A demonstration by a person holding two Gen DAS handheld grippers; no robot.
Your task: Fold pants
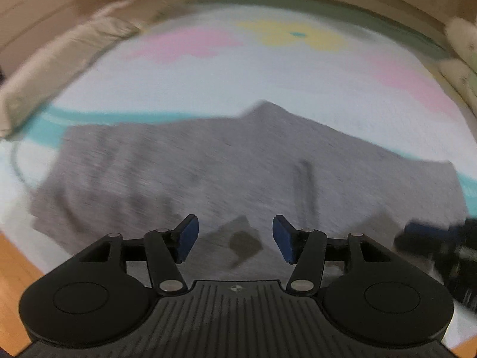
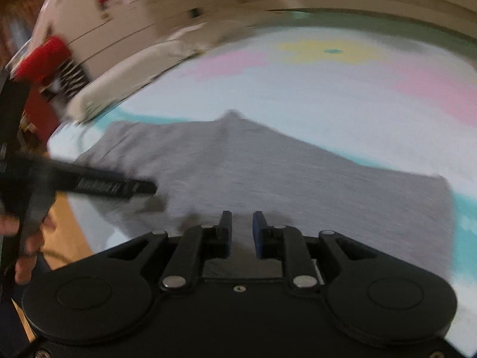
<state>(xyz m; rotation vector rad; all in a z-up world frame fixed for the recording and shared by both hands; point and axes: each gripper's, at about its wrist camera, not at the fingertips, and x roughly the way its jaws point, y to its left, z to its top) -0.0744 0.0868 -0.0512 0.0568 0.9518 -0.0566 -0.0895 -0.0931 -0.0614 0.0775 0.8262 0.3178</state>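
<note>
Both your grippers, left (image 1: 235, 238) and right (image 2: 242, 232), hovered with jaws apart and empty above the grey pants (image 1: 208, 164), which lay folded flat on the patterned mat (image 1: 268, 83), apparently released.

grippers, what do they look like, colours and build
Both match: the left gripper and right gripper have a matte black plastic body with two round discs, silver pivot pins, black linkage arms and blue-padded fingers. The left one's base is ribbed. A black fingerless glove covers the hand beside the right view.
</note>
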